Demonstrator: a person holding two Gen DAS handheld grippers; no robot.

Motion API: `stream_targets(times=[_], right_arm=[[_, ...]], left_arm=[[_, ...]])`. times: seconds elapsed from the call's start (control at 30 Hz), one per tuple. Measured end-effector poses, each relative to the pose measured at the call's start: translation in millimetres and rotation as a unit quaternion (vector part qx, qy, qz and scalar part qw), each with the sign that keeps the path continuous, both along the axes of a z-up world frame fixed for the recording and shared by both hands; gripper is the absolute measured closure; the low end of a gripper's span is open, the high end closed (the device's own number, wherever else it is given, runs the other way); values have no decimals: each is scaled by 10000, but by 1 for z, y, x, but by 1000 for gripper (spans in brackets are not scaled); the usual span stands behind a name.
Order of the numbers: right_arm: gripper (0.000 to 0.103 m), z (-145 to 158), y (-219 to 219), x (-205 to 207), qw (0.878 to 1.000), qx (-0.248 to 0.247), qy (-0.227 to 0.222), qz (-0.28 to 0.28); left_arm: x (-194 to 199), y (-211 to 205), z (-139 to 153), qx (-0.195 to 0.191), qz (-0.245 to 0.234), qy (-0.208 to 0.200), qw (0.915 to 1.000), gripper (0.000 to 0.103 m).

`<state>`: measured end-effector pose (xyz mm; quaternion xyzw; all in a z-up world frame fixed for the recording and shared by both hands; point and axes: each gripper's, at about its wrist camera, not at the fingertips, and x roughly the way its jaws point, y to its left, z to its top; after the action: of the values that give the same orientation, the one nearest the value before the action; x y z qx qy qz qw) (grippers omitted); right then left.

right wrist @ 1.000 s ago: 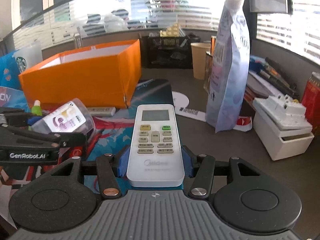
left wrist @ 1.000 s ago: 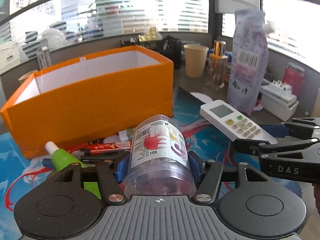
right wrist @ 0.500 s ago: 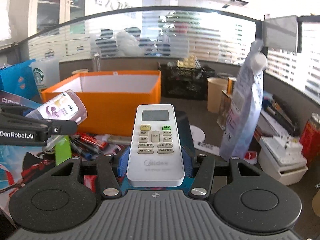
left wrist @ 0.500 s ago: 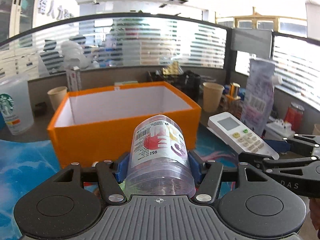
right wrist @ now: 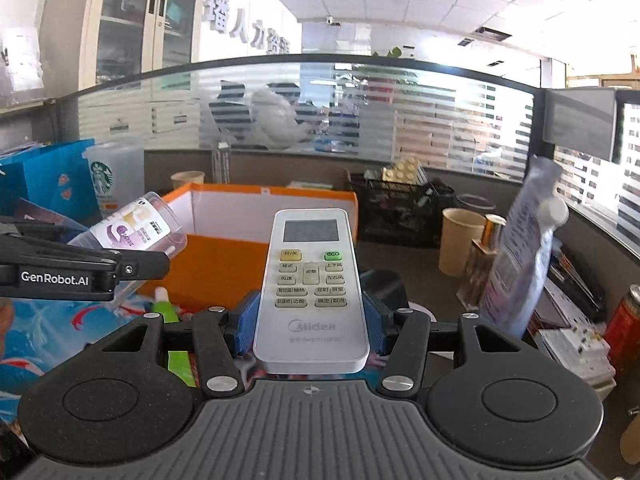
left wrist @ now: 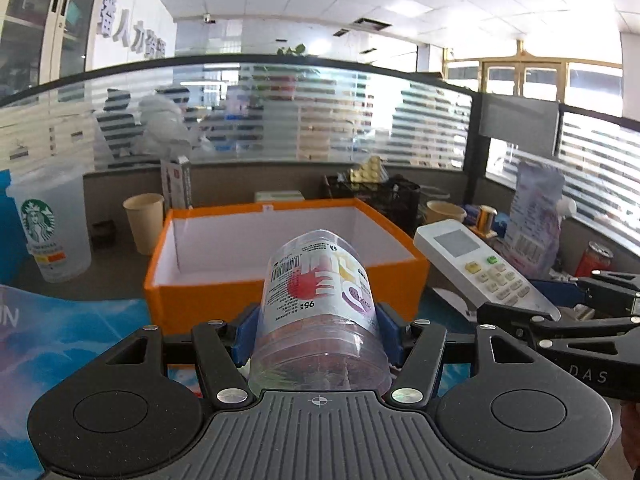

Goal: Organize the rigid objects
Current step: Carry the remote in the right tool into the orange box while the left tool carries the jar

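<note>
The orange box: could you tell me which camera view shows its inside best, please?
The left wrist view: the orange box lies straight ahead, its white interior open beyond the jar. In the right wrist view the remote and jar cover much of it.

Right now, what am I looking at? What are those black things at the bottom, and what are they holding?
They are two hand-held grippers, each with a camera looking along its fingers; no robot arm. One picture comes from each. The left gripper is shut on a clear jar. The right gripper is shut on a white remote. Each also shows at the edge of the other's view. Both are held up in front of an open orange box, which looks empty inside. Nearby stand paper cups, a Starbucks cup and a tall pouch. A green tube lies below.
</note>
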<state>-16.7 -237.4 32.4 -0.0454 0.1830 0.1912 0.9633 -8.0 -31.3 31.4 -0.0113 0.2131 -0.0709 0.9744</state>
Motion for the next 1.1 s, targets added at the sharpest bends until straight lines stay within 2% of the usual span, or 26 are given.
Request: stream_targets(times=[0.5,0.8,1.1], right_arm=[[53,17,38,20,9996,191,-147,161],[53,19,54,53,9993,271,-120,226],[53,19,61,85,9991,337,-111,227]], left_arm=[[24,49,27,-237,400,-265,9986,43],[63,64,26,-392,584,-156,9974,43],[95,69,25,-380,612,-163,9973,43]])
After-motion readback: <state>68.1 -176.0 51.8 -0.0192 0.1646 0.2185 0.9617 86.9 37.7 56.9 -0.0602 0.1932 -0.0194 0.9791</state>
